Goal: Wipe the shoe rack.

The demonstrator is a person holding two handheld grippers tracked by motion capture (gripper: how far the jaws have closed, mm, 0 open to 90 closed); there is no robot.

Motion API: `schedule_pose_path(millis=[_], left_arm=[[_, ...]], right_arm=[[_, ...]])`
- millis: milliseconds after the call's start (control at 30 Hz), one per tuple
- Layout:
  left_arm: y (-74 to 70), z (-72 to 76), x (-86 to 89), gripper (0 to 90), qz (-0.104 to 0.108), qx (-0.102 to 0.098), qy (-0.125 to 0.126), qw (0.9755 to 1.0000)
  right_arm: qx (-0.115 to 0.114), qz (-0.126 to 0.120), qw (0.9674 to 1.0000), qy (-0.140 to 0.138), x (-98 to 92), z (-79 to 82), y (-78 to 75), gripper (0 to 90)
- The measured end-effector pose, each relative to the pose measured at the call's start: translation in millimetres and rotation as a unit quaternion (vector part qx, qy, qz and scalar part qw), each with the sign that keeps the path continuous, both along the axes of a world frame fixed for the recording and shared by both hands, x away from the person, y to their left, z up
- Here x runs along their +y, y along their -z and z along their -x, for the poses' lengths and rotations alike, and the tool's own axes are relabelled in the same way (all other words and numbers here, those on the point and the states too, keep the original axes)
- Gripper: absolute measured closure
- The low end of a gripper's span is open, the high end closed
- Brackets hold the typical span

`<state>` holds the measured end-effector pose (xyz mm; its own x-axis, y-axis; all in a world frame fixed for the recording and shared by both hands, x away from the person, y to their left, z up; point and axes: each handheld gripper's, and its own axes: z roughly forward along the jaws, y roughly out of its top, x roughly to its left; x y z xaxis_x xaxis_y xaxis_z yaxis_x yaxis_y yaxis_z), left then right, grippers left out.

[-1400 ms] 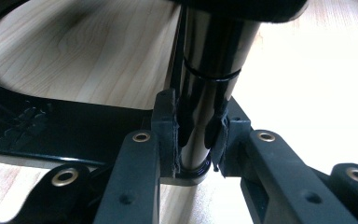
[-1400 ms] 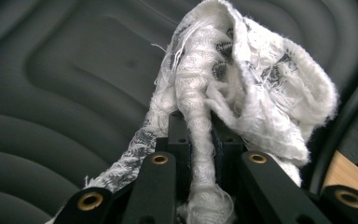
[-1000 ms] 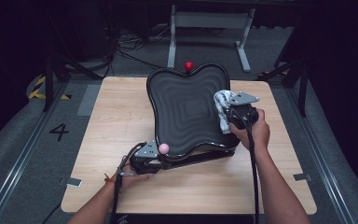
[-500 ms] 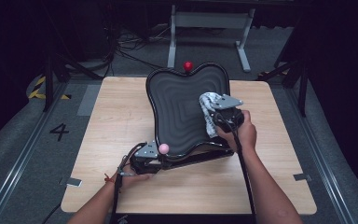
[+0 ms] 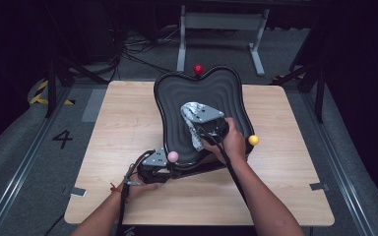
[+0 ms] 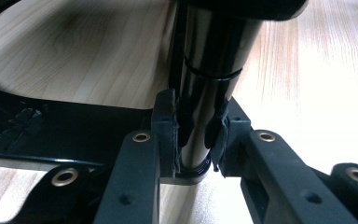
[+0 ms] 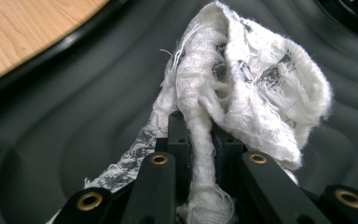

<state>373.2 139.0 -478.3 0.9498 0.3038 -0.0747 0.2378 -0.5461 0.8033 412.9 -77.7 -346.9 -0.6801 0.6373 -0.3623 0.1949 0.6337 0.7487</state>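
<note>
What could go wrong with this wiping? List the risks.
1. The cloth hangs loose and frayed beyond the right gripper; trailing threads could snag or the wad could slip out.
2. The black ridged tray stands tilted, steadied by the left gripper clamped on a shiny black post; that smooth post could slip and the tray shift.
3. The wiping hand works near the yellow ball and could knock it.

Black post (image 6: 205, 93) cut off at top edge, cloth (image 7: 242, 84) hiding tray (image 7: 74, 140) surface beneath
</note>
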Motion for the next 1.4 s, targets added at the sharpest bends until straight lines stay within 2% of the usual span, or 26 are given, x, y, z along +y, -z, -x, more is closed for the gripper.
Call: schedule_pose_path(millis=[467,633,767,1000,1400], left_arm=[[-0.3,-0.1,0.1,74.0,-0.003,0.001,0.001,1.0000],[-0.3,-0.2,0.0,74.0,-0.002,0.001,0.001,1.0000],[-0.3,-0.3,0.0,74.0,-0.002,0.001,0.001,1.0000],[-0.3,-0.2,-0.1,74.0,-0.002,0.001,0.001,1.0000],[0.1,-0.3,-0.2,73.9,0.000,0.000,0.001,1.0000]], right_arm=[[-0.001,0.007,0.9990,-0.045,44.5,7.6,-0.3,80.8],[-0.001,0.014,0.9986,-0.052,51.0,10.4,0.2,80.7],[0.002,0.010,0.9986,-0.052,48.7,8.1,-0.3,80.7],[-0.012,0.014,0.9993,-0.033,41.9,-1.0,-3.2,80.8],[-0.010,0.001,0.9998,0.020,5.0,-20.7,-9.5,80.7]])
